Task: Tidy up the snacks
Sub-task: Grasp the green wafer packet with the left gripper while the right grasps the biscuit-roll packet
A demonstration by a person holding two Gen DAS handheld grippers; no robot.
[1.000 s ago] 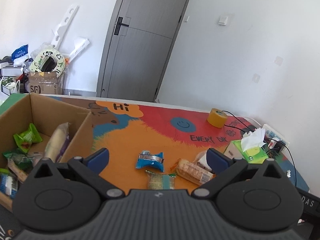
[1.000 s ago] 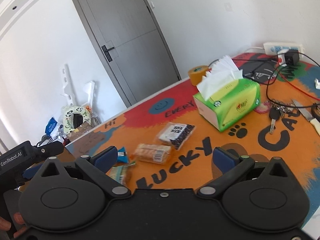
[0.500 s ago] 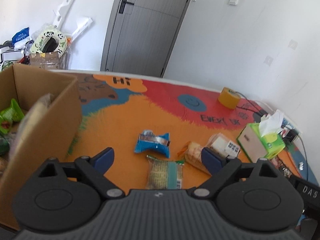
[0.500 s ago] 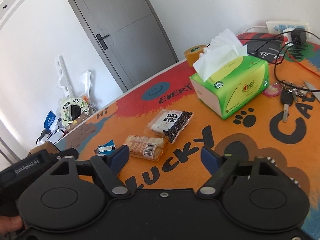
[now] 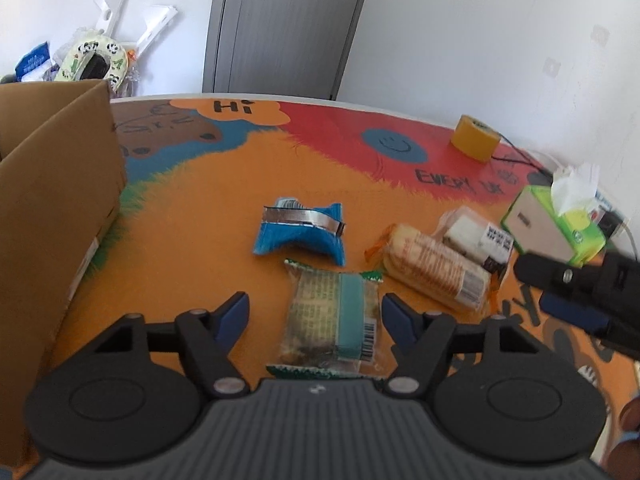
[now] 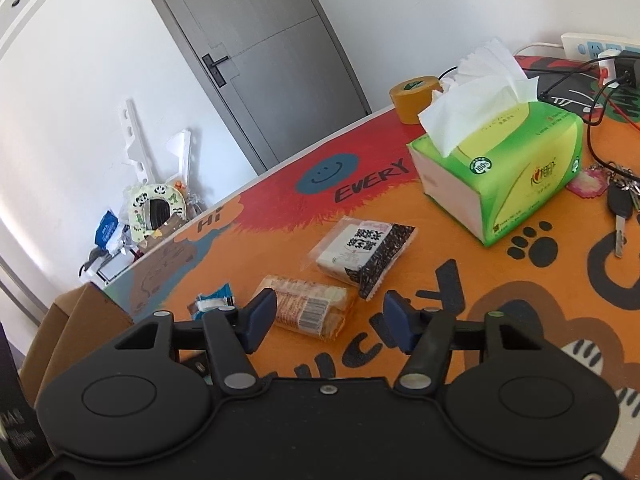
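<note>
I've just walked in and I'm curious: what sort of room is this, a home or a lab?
Probably a room in a home, or a small office. A grey door sits in plain white walls, and the table's cartoon mat holds everyday clutter: a tissue box, keys and loose snack packets.

Both wrist cameras look obliquely down, close; both see the biscuit pack (image 5: pixel 436 270) (image 6: pixel 310 308).

The room is bright with soft, even daylight; the white walls (image 6: pixel 80 92) look washed out. Shadows under the packets ahead of the left claw (image 5: pixel 314 314) are faint. The fisheye bends the door (image 6: pixel 264 52) and darkens the corners. The right claw (image 5: pixel 576 292), off to the side, is smeared by blur.
</note>
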